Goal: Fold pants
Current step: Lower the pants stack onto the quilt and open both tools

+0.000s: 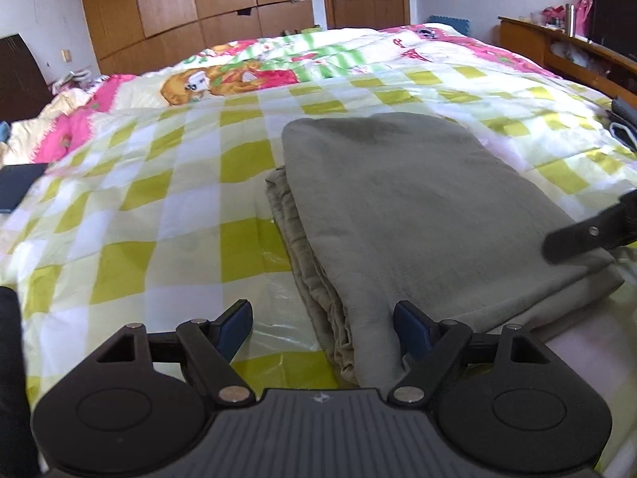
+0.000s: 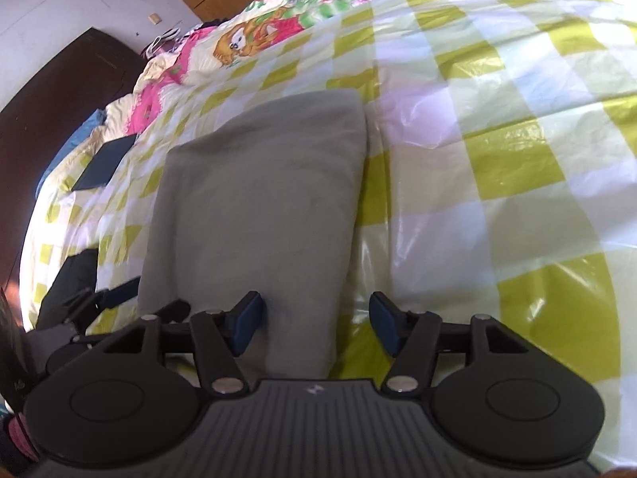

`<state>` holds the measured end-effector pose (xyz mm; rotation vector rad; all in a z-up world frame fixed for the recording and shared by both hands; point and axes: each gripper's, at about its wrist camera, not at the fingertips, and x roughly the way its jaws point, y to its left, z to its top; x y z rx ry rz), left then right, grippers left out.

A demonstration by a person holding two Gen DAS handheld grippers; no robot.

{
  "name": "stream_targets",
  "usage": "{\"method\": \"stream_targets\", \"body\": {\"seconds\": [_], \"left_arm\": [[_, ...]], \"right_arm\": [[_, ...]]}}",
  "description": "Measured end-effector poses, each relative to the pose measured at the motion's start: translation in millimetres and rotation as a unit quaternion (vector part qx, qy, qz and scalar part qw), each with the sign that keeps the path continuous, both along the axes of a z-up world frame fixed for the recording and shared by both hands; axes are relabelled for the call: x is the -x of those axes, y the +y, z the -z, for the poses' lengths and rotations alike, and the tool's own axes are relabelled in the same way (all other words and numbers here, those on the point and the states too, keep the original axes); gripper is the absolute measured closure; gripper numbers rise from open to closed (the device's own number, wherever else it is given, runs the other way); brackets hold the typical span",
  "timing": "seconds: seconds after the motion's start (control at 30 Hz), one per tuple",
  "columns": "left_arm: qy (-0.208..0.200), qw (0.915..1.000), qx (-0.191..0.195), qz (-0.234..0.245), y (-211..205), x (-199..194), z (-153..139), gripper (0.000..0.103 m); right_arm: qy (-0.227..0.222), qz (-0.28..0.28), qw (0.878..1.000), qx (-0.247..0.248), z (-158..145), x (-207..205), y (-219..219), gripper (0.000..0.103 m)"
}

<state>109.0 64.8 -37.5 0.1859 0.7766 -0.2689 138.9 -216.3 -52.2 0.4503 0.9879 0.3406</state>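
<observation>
While both claws gape empty, left claw [image 1: 323,328] view shows pants [image 1: 418,207] layered edge — right claw [image 2: 314,324] view doesn't.

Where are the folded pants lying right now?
The grey pants lie folded on the checked bedcover, right of centre in the left wrist view, with the open left hand-held gripper at their near edge and the open right hand-held gripper at their near right corner.

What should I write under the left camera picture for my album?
Folded grey pants lie on a checked bedspread, left gripper open.
</observation>
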Motion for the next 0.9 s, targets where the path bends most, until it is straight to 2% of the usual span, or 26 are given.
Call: {"method": "stream_targets", "body": {"seconds": [0.1,0.13,0.17,0.27,0.3,0.33,0.43,0.6,0.67,0.8,0.87,0.9], "left_arm": [[0.007,0.9999,0.015,0.004,-4,-6,3,0.013],[0.007,0.9998,0.015,0.005,-8,-5,3,0.014],[0.009,0.9998,0.019,0.007,-10,-6,3,0.017],[0.016,0.999,0.039,0.011,-11,-11,3,0.025],[0.019,0.9986,0.048,0.014,-13,-14,2,0.033],[0.024,0.9977,0.062,0.013,-15,-19,1,0.035],[0.025,0.9957,0.086,0.021,-36,-36,0,0.037],[0.015,0.9967,0.073,0.031,-65,-55,1,0.035],[0.009,0.9979,0.06,0.022,-60,-49,-1,0.03],[0.012,0.9982,0.056,-0.017,-34,-28,-4,0.021],[0.011,0.9982,0.044,-0.04,-27,-19,-7,0.02],[0.005,0.9985,0.025,-0.049,-29,-16,-8,0.018]], "right_arm": [[0.003,-0.015,1.0,-0.008,1,-13,8,0.044],[0.003,-0.02,1.0,-0.006,-1,-17,10,0.056],[0.004,-0.025,1.0,-0.005,-2,-21,10,0.064],[0.012,-0.03,0.999,-0.006,-2,-32,0,0.076],[0.014,-0.029,0.999,-0.007,-3,-35,-4,0.077],[0.01,-0.028,1.0,0.001,-6,-39,-7,0.078],[-0.006,-0.014,0.999,0.043,-15,-50,-18,0.078],[0.013,0.0,0.997,0.072,-10,-57,-35,0.073],[-0.002,0.005,0.996,0.091,-14,-44,-32,0.063],[-0.055,0.019,0.991,0.12,-30,-6,-26,0.062],[-0.081,0.007,0.986,0.147,-31,13,-17,0.048],[-0.076,-0.003,0.986,0.151,-27,20,-12,0.046]]}}
